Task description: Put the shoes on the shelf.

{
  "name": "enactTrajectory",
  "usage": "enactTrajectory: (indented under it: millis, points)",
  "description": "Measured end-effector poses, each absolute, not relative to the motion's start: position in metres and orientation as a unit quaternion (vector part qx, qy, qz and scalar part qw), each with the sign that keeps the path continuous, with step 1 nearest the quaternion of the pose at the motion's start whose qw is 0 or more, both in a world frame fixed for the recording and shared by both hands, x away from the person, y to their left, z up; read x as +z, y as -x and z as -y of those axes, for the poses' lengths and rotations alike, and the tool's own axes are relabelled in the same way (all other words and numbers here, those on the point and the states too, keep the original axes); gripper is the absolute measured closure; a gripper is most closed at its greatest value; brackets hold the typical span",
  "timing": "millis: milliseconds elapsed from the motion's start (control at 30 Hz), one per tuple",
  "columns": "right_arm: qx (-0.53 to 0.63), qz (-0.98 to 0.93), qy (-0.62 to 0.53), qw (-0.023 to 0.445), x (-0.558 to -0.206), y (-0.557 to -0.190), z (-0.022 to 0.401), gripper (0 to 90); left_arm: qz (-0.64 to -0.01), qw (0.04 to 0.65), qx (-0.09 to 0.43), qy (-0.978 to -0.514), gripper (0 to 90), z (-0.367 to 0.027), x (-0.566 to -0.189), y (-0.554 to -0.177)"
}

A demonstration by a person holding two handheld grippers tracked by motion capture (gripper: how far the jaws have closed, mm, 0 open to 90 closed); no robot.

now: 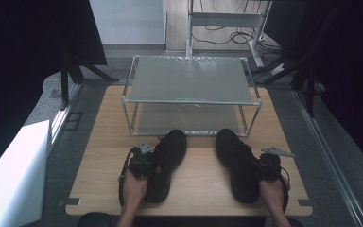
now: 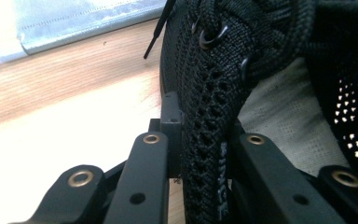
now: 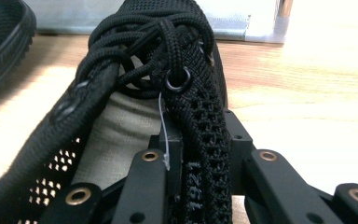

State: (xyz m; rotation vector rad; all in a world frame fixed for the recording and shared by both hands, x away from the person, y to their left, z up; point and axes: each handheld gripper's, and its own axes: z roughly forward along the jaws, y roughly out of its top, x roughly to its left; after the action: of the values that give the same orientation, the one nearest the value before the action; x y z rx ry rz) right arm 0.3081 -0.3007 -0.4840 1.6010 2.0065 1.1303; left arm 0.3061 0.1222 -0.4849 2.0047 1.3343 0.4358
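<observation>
Two black mesh shoes lie on the wooden table [image 1: 198, 182], toes toward a metal rack. My left gripper [image 1: 144, 163] is shut on the left shoe [image 1: 168, 163]; in the left gripper view its jaws pinch the shoe's outer collar wall [image 2: 205, 154], one jaw inside over the pale lining. My right gripper [image 1: 269, 165] is shut on the right shoe [image 1: 236, 163]; in the right gripper view its jaws clamp the mesh side wall [image 3: 205, 154] below the laces [image 3: 144, 51]. A hand holds each gripper at the near table edge.
A two-tier metal rack [image 1: 191, 94] with grey shelves stands at the back of the table, just beyond the shoe toes. A white box [image 1: 14, 175] stands on the floor at the left. Dark curtains hang at both sides.
</observation>
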Motion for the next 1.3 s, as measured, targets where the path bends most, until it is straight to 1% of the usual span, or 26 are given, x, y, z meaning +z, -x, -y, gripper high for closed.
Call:
enactTrajectory:
  millis: [67,100,133,167,200,233,333,500,533,767,833,967,1133,1300]
  points:
    - [0.405,-0.701,-0.567,0.153,-0.484,-0.308,0.303,75.7,-0.516,0.351,0.158,-0.765,79.2,-0.126,-0.486,-0.307]
    - [0.409,-0.698,-0.57,0.143,-0.483,-0.308,0.305,75.7,-0.524,0.368,0.137,-0.756,79.2,-0.133,-0.487,-0.308]
    - [0.413,-0.695,-0.572,0.137,-0.483,-0.308,0.306,75.7,-0.524,0.368,0.137,-0.756,79.2,-0.133,-0.487,-0.308]
    - [0.419,-0.691,-0.574,0.126,-0.483,-0.308,0.308,75.7,-0.533,0.389,0.114,-0.743,79.3,-0.139,-0.488,-0.309]
    - [0.428,-0.687,-0.576,0.115,-0.483,-0.308,0.309,75.7,-0.533,0.389,0.114,-0.743,79.3,-0.139,-0.488,-0.309]
    - [0.437,-0.681,-0.578,0.103,-0.482,-0.308,0.31,75.7,-0.536,0.402,0.099,-0.736,79.3,-0.143,-0.488,-0.309]
    - [0.467,-0.664,-0.579,0.075,-0.479,-0.307,0.312,75.7,-0.537,0.416,0.092,-0.729,79.3,-0.143,-0.484,-0.307]
    - [0.503,-0.649,-0.57,0.047,-0.468,-0.306,0.307,75.5,-0.531,0.441,0.088,-0.718,79.2,-0.142,-0.472,-0.302]
    - [0.508,-0.646,-0.568,0.043,-0.465,-0.306,0.305,75.4,-0.531,0.441,0.088,-0.718,79.2,-0.142,-0.472,-0.302]
    - [0.543,-0.629,-0.556,0.027,-0.448,-0.302,0.298,75.3,-0.523,0.49,0.078,-0.693,79.1,-0.14,-0.451,-0.292]
    - [0.556,-0.62,-0.554,0.016,-0.443,-0.3,0.297,75.3,-0.523,0.502,0.075,-0.685,79.1,-0.14,-0.447,-0.289]
    - [0.574,-0.604,-0.553,-0.001,-0.436,-0.3,0.295,75.3,-0.523,0.511,0.08,-0.677,79.0,-0.139,-0.437,-0.286]
    - [0.587,-0.595,-0.549,-0.007,-0.427,-0.299,0.29,75.3,-0.523,0.519,0.084,-0.671,79.0,-0.138,-0.429,-0.286]
    - [0.599,-0.58,-0.552,-0.017,-0.419,-0.301,0.285,75.3,-0.53,0.532,0.087,-0.654,79.0,-0.137,-0.416,-0.286]
